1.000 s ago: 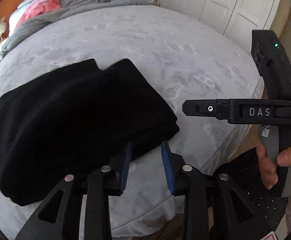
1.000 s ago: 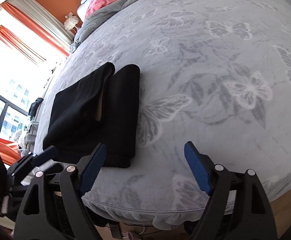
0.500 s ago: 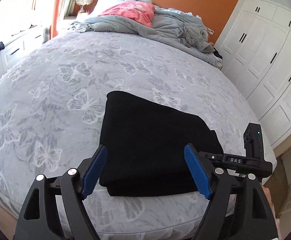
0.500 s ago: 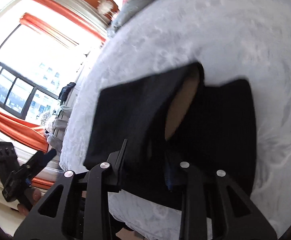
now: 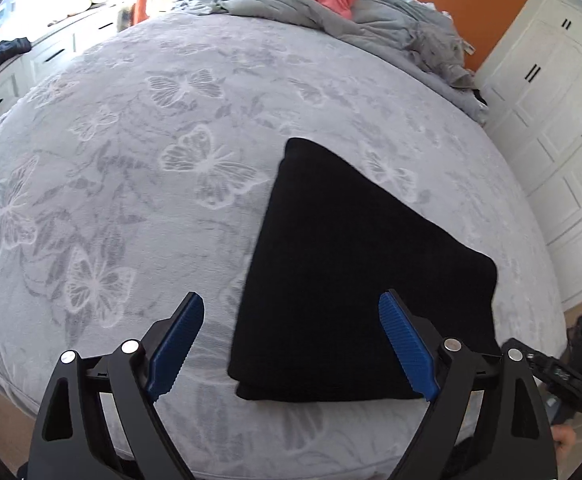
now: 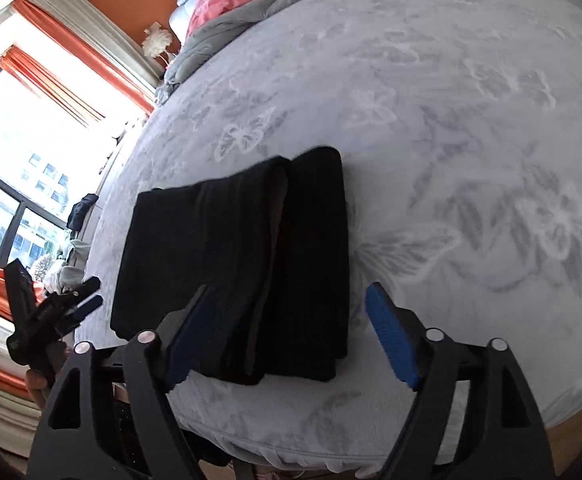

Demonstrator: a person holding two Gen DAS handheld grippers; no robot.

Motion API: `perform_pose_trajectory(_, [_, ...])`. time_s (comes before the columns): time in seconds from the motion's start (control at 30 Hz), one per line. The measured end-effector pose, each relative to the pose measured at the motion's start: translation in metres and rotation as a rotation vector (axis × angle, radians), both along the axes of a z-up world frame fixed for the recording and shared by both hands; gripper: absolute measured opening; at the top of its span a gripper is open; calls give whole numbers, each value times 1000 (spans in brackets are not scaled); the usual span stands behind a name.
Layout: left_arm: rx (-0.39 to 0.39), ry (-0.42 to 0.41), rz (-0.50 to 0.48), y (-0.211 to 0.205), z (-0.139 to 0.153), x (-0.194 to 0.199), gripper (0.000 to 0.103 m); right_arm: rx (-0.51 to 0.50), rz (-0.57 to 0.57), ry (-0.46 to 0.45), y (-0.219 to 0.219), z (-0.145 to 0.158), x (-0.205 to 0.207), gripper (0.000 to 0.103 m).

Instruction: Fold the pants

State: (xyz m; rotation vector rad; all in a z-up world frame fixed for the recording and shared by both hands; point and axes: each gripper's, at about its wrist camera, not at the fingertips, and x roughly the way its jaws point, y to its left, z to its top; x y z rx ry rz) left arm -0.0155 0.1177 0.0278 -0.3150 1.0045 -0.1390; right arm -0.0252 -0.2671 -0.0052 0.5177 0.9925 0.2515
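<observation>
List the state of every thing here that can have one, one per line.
Black pants: folded into a compact stack, lying flat near the bed's edge, held by nothing.
Left gripper: jaws just opened wide, nothing between the pads.
Right gripper: jaws just reopened, apart and above the pants.
Grey quilt: rumpled at the bed's head.
Wardrobe doors: shut.

My left gripper (image 5: 291, 344) points steeply down with its blue pads (image 5: 177, 346) spread wide, the jaws having just been opening, nothing pinched between them. My right gripper (image 6: 287, 334) tilts down likewise, its jaws just reopened and wide apart, its pads (image 6: 391, 344) pressing on nothing.
</observation>
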Motion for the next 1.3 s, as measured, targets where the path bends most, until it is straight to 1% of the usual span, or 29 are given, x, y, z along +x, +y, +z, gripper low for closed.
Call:
perform_pose_trajectory(0.07, [-48, 47, 10, 4, -14, 9, 86, 32, 37, -16, 11, 4, 21, 82])
perform_pose_trajectory(0.1, [-75, 60, 15, 5, -18, 11, 87, 29, 54, -16, 18, 3, 33, 83])
perform_pose_trajectory(0.13, [-98, 61, 17, 5, -21, 13, 86, 5, 67, -8, 27, -2, 45, 83])
perform_pose_trajectory(0.17, [-106, 59, 24, 5, -22, 13, 86, -48, 77, 8, 36, -9, 59, 82])
perform_pose_trajectory(0.23, [-106, 42, 27, 2, -22, 12, 87, -154, 126, 27, 56, -19, 74, 38])
perform_pose_trajectory(0.27, [-105, 41, 19, 0, -21, 12, 87, -174, 152, 11, 62, -12, 76, 7])
perform_pose_trajectory(0.3, [-100, 40, 8, -3, -20, 11, 87, -153, 159, -27, 61, 3, 73, 7])
perform_pose_trajectory(0.33, [-87, 38, -3, -7, -19, 11, 87, -154, 159, -84, 58, 23, 66, 7])
perform_pose_trajectory(0.37, [-64, 31, -17, -11, -18, 11, 87, -180, 153, -132, 55, 40, 58, 7])
perform_pose_trajectory(0.4, [-39, 19, -34, -15, -15, 10, 87, -225, 139, -159, 52, 48, 53, 7])
perform_pose_trajectory(0.43, [-23, 9, -50, -18, -13, 9, 87, -289, 115, -145, 47, 42, 55, 8])
perform_pose_trajectory(0.47, [-13, 0, -63, -21, -11, 9, 87, -347, 98, -89, 42, 24, 63, 12])
perform_pose_trajectory(0.5, [-2, -8, -70, -24, -10, 9, 87, -382, 89, -14, 37, 2, 69, 18])
perform_pose_trajectory(0.53, [8, -13, -75, -26, -10, 9, 87, -380, 80, 42, 33, -16, 71, 25])
perform_pose_trajectory(0.57, [21, -10, -80, -29, -11, 9, 87, -336, 57, 29, 29, -18, 64, 29])
perform_pose_trajectory(0.63, [57, -6, -72, -33, -13, 10, 87, -262, 18, -16, 22, -4, 46, 58])
perform_pose_trajectory(0.67, [75, -11, -67, -35, -14, 11, 87, -218, -11, -51, 17, 3, 33, 88])
perform_pose_trajectory(0.7, [90, -15, -58, -36, -14, 10, 87, -183, -35, -85, 12, 7, 19, 94])
perform_pose_trajectory(0.73, [96, -11, -54, -37, -15, 11, 87, -160, -41, -83, 11, 7, 11, 94])
perform_pose_trajectory(0.87, [77, 19, -52, -34, -19, 12, 87, -25, -41, 23, 8, -19, -6, 94])
perform_pose_trajectory(0.97, [41, 47, -45, -32, -24, 14, 87, 32, -45, 83, 19, -41, -5, 94])
perform_pose_trajectory(1.0, [34, 54, -40, -33, -26, 14, 87, 49, -48, 94, 22, -47, -6, 97])
perform_pose_trajectory(1.07, [41, 71, -32, -35, -32, 15, 87, 50, -58, 68, 28, -49, -6, 98])
perform_pose_trajectory(1.13, [35, 109, -22, -36, -42, 19, 87, 57, -37, 53, 37, -49, 0, 98])
perform_pose_trajectory(1.17, [15, 133, -18, -35, -48, 22, 90, 68, -20, 44, 40, -48, 4, 86])
perform_pose_trajectory(1.2, [-28, 155, -21, -33, -55, 25, 91, 56, -14, 52, 44, -46, 8, 52])
perform_pose_trajectory(1.23, [-93, 170, -31, -30, -61, 28, 89, 69, 1, 53, 45, -41, 9, 41])
perform_pose_trajectory(1.27, [-140, 165, -34, -26, -63, 29, 72, 92, 7, 40, 43, -31, 8, 37])
perform_pose_trajectory(1.3, [-188, 149, -60, -23, -61, 29, 52, 94, 20, 19, 43, -19, 4, 36])
